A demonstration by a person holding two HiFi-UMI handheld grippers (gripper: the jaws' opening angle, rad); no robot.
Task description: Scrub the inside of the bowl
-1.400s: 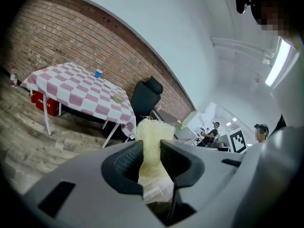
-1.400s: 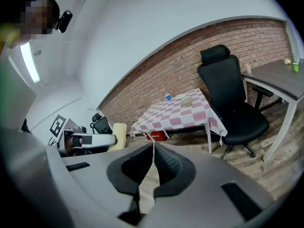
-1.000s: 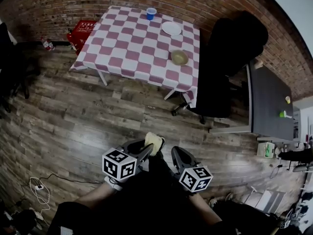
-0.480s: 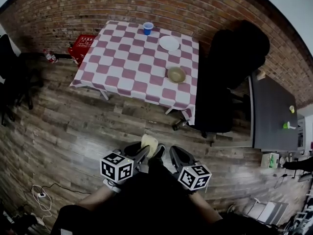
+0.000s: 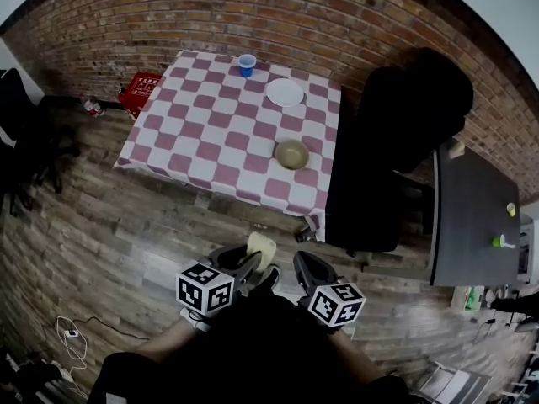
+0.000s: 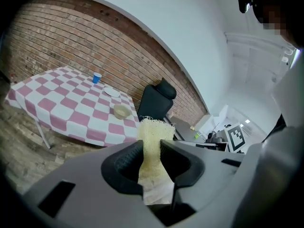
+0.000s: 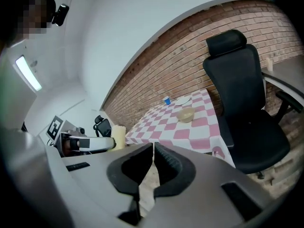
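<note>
A tan bowl (image 5: pixel 292 154) stands near the right side of a table with a pink-and-white checked cloth (image 5: pixel 210 133), far ahead of me; it also shows as the bowl (image 6: pixel 121 111) and the bowl (image 7: pixel 186 114) in the gripper views. My left gripper (image 5: pixel 257 257) is shut on a pale yellow scrubbing sponge (image 6: pixel 151 141), whose top sticks up past the jaws. The right gripper (image 5: pixel 300 263) is shut with nothing in it. Both are held low, close to my body, well short of the table.
A blue cup (image 5: pixel 246 64) and a white plate (image 5: pixel 285 92) stand at the table's far side. A black office chair (image 5: pixel 396 141) stands right of the table, a dark desk (image 5: pixel 472 209) further right. A red crate (image 5: pixel 139 91) sits by the brick wall.
The table and bowl have come nearer and lower in the head view as I walk toward them. Both grippers keep their pose, the sponge still held.
</note>
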